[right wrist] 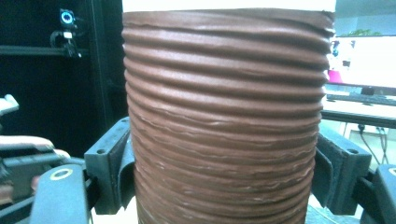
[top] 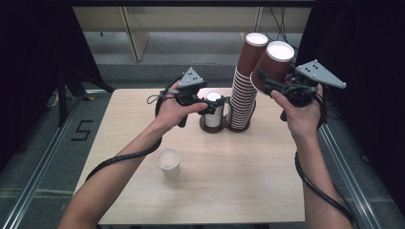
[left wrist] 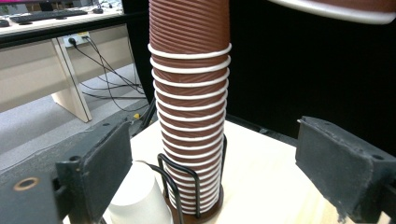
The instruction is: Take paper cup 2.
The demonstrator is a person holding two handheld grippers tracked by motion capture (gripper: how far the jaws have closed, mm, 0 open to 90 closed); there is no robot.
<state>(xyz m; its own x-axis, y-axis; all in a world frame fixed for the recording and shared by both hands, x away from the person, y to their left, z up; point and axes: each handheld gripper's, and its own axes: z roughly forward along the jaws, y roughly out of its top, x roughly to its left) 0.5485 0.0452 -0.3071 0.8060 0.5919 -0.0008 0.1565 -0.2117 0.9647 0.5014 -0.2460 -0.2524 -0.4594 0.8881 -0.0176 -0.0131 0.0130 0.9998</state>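
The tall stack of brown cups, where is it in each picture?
High view: the tall stack of brown cups stands at the table's far edge, right of middle, beside the white cup stack.
Left gripper view: upright in the middle, between the jaws but farther off.
Right gripper view: I cannot pick it out; a single brown cup blocks the front.
Shared landmark: that cup, held by the right gripper.

- In the right gripper view, the brown ribbed cup [right wrist: 224,116] is cut off at the twelve and six o'clock edges, so its white rim and base go unseen — the cup also hides the jaws' inner faces.
- In the left gripper view, the stack of brown cups [left wrist: 191,102] runs off at twelve o'clock; its height cannot be told there.
- The white cup [left wrist: 137,200] is cropped at six o'clock — part hidden behind the left jaw.
- At one o'clock, another cup rim [left wrist: 336,9] is cropped.
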